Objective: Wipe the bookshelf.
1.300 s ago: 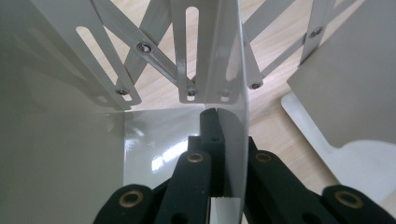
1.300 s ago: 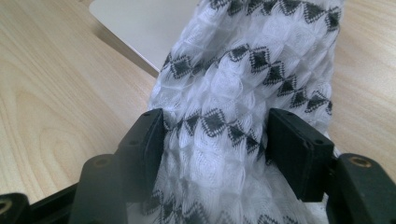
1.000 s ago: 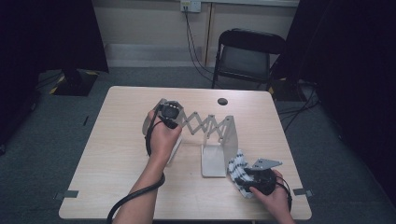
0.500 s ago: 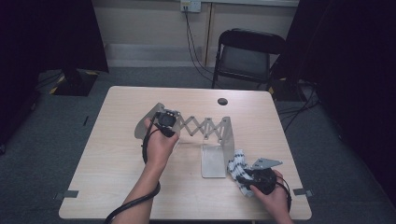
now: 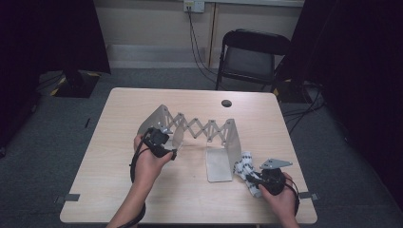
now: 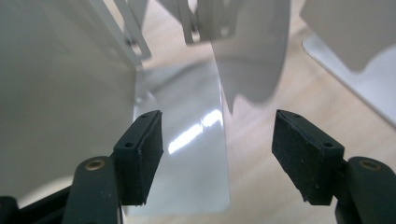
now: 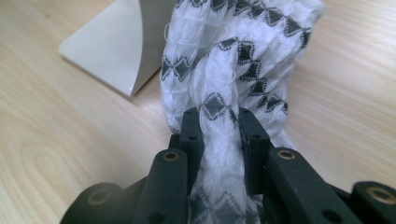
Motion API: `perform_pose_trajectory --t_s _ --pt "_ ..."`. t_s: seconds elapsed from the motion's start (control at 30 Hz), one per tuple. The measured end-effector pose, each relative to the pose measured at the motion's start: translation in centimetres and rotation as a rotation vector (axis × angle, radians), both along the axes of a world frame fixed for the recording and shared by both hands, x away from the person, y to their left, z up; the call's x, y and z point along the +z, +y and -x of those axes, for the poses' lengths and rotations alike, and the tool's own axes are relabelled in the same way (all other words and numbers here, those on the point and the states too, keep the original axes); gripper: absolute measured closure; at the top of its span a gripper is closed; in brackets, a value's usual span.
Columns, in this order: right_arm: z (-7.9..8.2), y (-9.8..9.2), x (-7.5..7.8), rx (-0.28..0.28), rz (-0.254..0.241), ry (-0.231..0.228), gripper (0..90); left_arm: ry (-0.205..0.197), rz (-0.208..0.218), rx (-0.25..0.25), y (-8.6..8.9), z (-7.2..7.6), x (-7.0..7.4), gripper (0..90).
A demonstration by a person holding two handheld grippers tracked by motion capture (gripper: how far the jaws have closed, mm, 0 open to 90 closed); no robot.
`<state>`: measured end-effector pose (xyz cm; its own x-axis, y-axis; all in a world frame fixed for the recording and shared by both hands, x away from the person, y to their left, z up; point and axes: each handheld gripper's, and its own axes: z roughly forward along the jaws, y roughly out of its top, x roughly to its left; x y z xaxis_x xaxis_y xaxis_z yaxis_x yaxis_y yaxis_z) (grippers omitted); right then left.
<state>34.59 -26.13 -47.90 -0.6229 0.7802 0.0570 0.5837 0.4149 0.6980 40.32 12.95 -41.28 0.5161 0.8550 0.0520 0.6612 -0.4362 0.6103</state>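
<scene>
the right gripper has just been closing and its fingers now pinch a fold of the black-and-white patterned cloth, which lies bunched on the desk just beside the expanding metal rack, likely ready to be lifted onto it. the left gripper has just been opening; its fingers stand wide with nothing between them, near the rack's left end plate, which seems freshly let go. the cloth looks soft, crinkled and woven with small dark diamonds.
</scene>
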Motion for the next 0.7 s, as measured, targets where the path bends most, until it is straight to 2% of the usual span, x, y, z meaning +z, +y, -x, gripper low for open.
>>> perform_pose_trajectory --t_s 0.1,0.23,0.43,0.5,0.57,0.63,0.7 --pt "0.0 -0.4 0.2 -0.021 -0.010 -0.001 76.4 0.013 -0.003 -0.024 0.6 0.9 -1.1 32.5" --pt "0.1 -0.6 0.3 -0.021 -0.008 0.000 76.7 0.023 0.004 -0.047 0.8 1.9 -2.5 31.6" --pt "0.3 -1.5 1.5 -0.057 0.001 -0.047 76.8 0.038 0.008 -0.076 0.8 3.1 -4.2 30.5" --pt "0.4 -2.1 1.7 -0.067 -0.009 -0.034 76.7 0.048 0.008 -0.082 0.8 3.3 -4.7 29.0" --pt "0.4 -2.3 1.5 -0.052 -0.013 -0.035 75.9 0.043 0.006 -0.092 0.7 3.5 -5.0 28.7" --pt "0.5 -2.0 1.1 -0.041 0.004 -0.030 73.3 0.034 0.016 -0.102 0.5 3.7 -5.2 28.5" --pt "0.4 -1.5 0.8 -0.021 0.021 -0.018 63.9 0.035 0.020 -0.115 0.5 3.8 -5.4 28.2"
